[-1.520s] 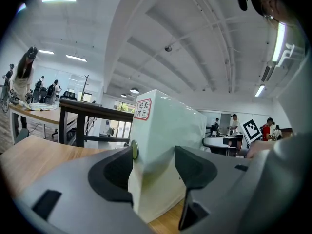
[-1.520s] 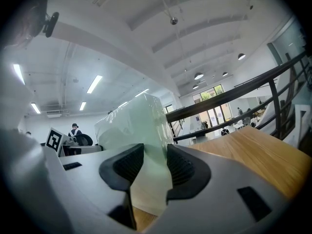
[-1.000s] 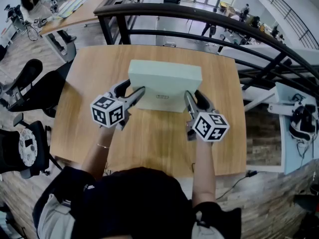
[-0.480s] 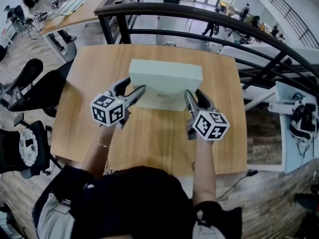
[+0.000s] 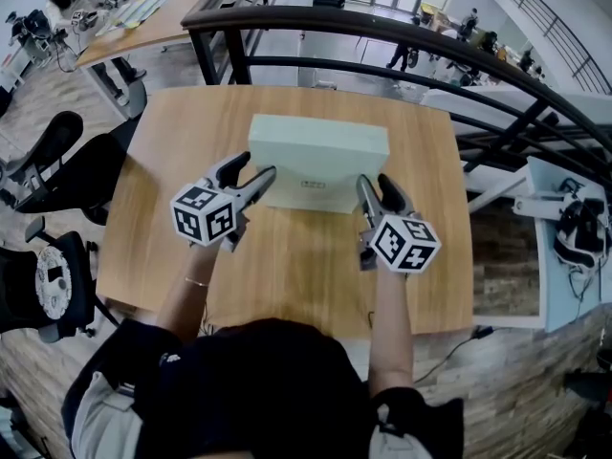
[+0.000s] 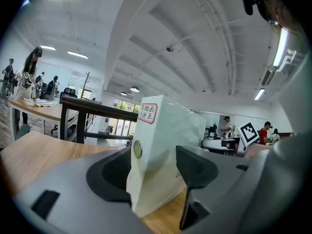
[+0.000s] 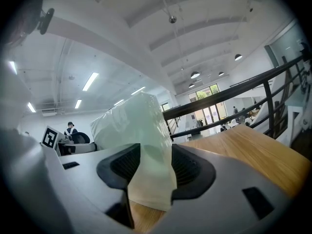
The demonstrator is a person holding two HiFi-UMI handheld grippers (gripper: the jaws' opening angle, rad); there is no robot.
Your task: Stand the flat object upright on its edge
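Left claw (image 5: 260,165): clamped on the left end of the box, whose narrow face fills the gap between the pads (image 6: 107,175) in the left gripper view
Right claw (image 5: 374,180): opening, with the right end of the box between its ribbed pads (image 7: 186,171); these sit close beside the box faces, and firm contact cannot be made out
Surface (image 5: 287,256): square wooden top, bare apart from the box; a dark railing (image 5: 382,36) curves past its far side
Box (image 5: 318,151): flat, pale green, wrapped in clear film; it stands upright on one long edge near the far middle of the surface, broad face toward the person, bottom edge resting on the wood
Marker cubes: one on each claw, the left (image 5: 204,215) and the right (image 5: 404,243), both nearer the person than the box
Label (image 6: 147,113): small, white with a red border, at the top of the end face of the box; a small round sticker (image 6: 137,149) sits below it
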